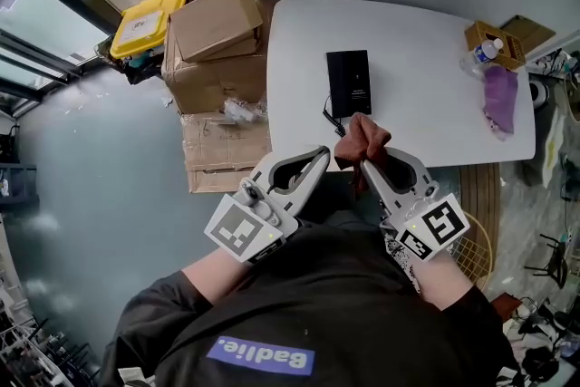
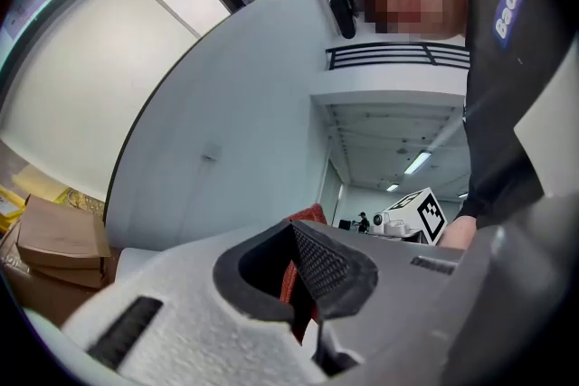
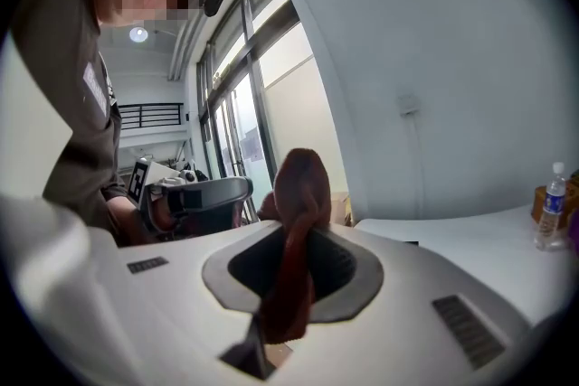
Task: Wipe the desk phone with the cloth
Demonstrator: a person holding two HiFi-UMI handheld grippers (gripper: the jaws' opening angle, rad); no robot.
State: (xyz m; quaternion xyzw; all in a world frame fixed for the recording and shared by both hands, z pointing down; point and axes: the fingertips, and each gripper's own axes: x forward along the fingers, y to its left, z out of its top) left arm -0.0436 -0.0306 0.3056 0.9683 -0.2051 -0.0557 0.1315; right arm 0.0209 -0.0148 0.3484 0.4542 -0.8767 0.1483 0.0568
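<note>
A black desk phone lies flat near the middle of the white table, its cord trailing toward the near edge. A bunched reddish-brown cloth hangs over that near edge, just in front of the phone. My right gripper is shut on the cloth, which sticks up between its jaws. From the left, my left gripper meets the same cloth and looks shut on a strip of it. Both grippers sit close together below the table edge, short of the phone.
Stacked cardboard boxes and a yellow container stand left of the table. At the table's right end are a water bottle, a wooden box and a purple cloth. A wall runs behind the table.
</note>
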